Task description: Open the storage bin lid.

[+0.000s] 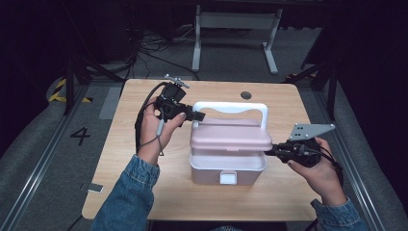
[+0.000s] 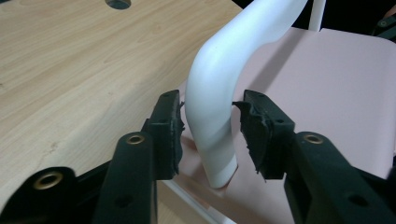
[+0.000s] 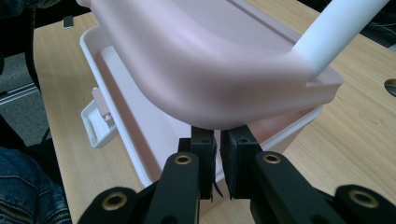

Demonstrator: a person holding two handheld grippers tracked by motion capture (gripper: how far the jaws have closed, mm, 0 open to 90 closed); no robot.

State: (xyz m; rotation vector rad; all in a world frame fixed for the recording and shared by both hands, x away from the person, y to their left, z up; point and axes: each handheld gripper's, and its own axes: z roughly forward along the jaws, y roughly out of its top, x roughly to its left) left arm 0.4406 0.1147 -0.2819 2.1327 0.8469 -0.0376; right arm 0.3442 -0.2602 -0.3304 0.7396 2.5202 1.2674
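Leftmost, the left gripper (image 1: 196, 115) sits at the back-left corner of the box (image 1: 227, 168), jaws parted either side of the white handle (image 2: 212, 121) without pressing it; the handle's leg stands between them, rising up and arching rightward across the pink lid (image 1: 230, 137). Mid-desk (image 1: 125, 159), the box lies with its lid raised ajar, the latch (image 1: 228, 178) facing the person. Rightmost, the right gripper (image 1: 272, 150) is nearly closed at the lid's right edge; whether it pinches the rim I cannot tell. Its jaws point leftward, so this hand seems nearer for swinging the lid.
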